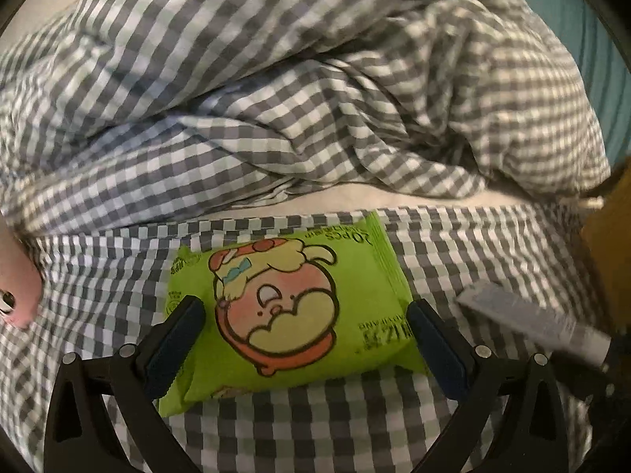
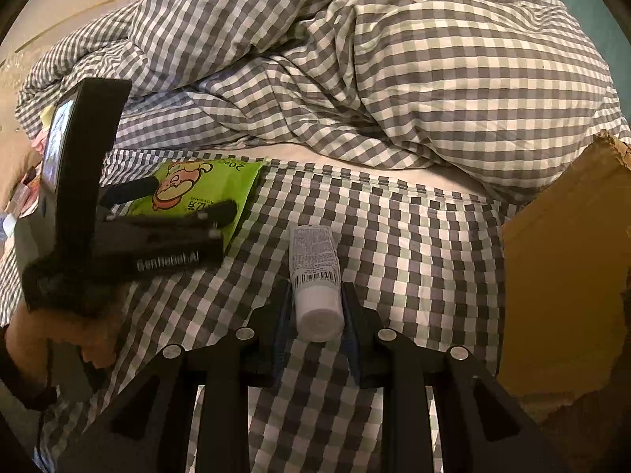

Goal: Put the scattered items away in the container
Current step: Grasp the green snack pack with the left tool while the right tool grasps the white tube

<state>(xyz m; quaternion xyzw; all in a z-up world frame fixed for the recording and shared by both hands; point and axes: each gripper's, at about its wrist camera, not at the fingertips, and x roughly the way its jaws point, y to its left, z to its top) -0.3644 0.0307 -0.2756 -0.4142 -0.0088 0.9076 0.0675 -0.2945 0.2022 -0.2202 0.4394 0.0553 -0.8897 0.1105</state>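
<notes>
A green wipes pack [image 1: 284, 307] with a cartoon face lies flat on the checked bedsheet [image 1: 453, 244]. My left gripper [image 1: 305, 307] stands open and wide over it, one finger at each end of the pack, pads not visibly pressing. In the right wrist view the left gripper [image 2: 189, 197] hovers over the same pack [image 2: 221, 181]. My right gripper [image 2: 317, 307] is shut on a white tube [image 2: 315, 272], cap end toward the camera, held a little above the sheet. The tube [image 1: 532, 323] also shows at the right of the left wrist view.
A brown cardboard box [image 2: 564, 276] stands at the right edge of the bed, also visible as the box [image 1: 607, 244]. A rumpled checked duvet [image 2: 394, 71] is heaped behind the pack. A hand [image 2: 39, 339] holds the left gripper. Small items [image 2: 23, 189] lie at far left.
</notes>
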